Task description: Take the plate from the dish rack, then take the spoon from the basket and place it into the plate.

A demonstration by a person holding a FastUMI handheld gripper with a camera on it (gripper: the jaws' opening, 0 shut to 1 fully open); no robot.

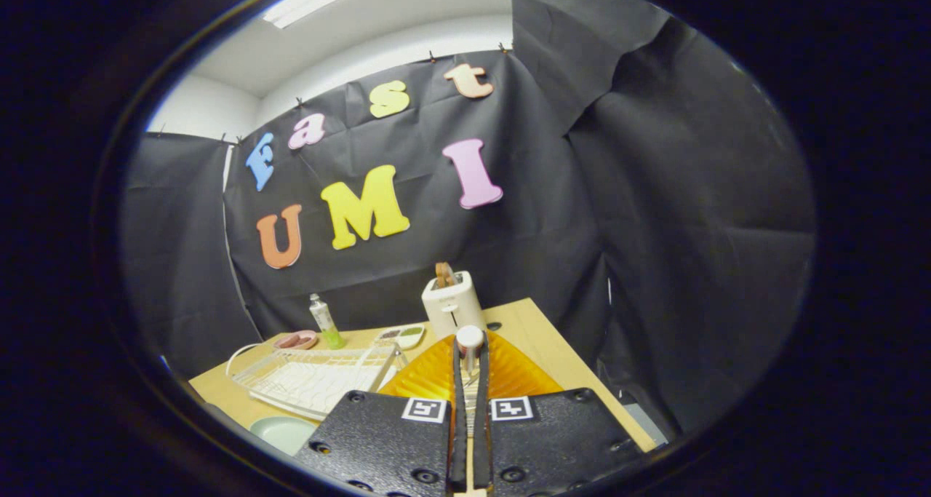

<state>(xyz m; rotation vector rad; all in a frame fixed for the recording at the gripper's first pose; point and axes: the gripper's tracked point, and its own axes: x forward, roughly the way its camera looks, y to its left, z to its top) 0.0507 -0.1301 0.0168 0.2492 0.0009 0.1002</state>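
Black tongs (470, 380) nearly pressed together, pinching a white-tipped spoon handle (470, 340) at bottom centre of frame, over the orange ribbed basket (509, 373). Pale green round plate (280, 431) lies lower left on the wooden counter (553, 351), beside the white wire dish rack (313, 380). White toaster (452, 304) stands beyond the basket.

The camera rides on the gripper (470, 380), looking forward along its nearly closed fingers from low over the near end of the wooden table (553, 351). It faces the far cloth wall (509, 228), tilted upward, with the dish rack (313, 380) close at left.
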